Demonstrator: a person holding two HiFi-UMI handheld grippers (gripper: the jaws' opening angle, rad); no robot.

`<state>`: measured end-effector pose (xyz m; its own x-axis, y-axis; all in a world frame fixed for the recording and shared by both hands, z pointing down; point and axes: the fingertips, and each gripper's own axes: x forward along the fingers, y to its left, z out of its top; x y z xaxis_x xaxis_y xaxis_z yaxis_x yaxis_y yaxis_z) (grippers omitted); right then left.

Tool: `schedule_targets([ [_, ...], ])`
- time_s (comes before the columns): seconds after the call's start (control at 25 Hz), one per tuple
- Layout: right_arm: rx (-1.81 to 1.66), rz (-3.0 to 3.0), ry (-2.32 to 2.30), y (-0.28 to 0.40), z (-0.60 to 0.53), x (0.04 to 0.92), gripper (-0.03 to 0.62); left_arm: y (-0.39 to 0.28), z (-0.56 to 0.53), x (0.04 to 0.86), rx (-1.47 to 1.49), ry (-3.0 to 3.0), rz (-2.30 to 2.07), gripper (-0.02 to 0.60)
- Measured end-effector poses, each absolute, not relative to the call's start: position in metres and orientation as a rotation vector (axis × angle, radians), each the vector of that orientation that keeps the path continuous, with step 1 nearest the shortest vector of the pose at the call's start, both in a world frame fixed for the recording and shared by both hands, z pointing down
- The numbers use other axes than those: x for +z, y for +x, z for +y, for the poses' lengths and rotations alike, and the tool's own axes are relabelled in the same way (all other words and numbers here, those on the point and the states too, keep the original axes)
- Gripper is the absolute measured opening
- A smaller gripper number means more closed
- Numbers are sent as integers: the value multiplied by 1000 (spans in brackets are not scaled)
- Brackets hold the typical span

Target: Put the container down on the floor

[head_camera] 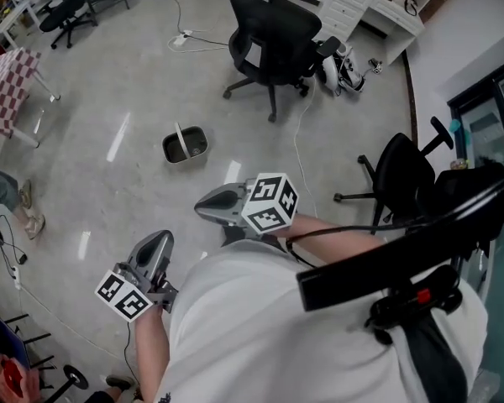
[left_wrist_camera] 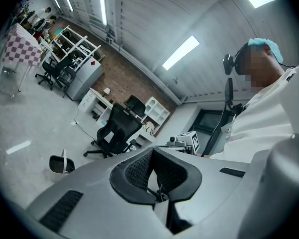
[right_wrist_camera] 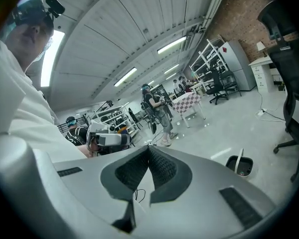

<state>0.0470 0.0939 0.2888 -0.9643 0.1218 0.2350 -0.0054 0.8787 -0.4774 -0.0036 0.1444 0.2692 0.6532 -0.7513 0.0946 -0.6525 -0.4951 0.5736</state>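
The bucket (head_camera: 186, 145) stands on the floor (head_camera: 109, 99), our left gripper (head_camera: 160, 242) and right gripper (head_camera: 202, 209) show fingers pressed together on nothing, so we judge the task done.

Head view: high over person's torso (head_camera: 319, 326), facing forward and steeply down; container (head_camera: 185, 145) on floor (head_camera: 109, 82), ahead of left gripper (head_camera: 161, 238) and right gripper (head_camera: 203, 208), well apart from both.

Left gripper view: low, close over own closed jaws, looking level; container at lower left, black office chair (left_wrist_camera: 114, 131) beyond container, right gripper's cube near centre.

Right gripper view: low, tilted slightly down; container at lower right, left gripper opposite.

Shared by all three: container, chair, floor round container.
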Motion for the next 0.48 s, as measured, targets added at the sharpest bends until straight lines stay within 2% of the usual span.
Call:
schedule_targets([
  [0.48,718,-2786,-89,46,98,294,15,-4,145,279,-220,2273,-1079,9],
])
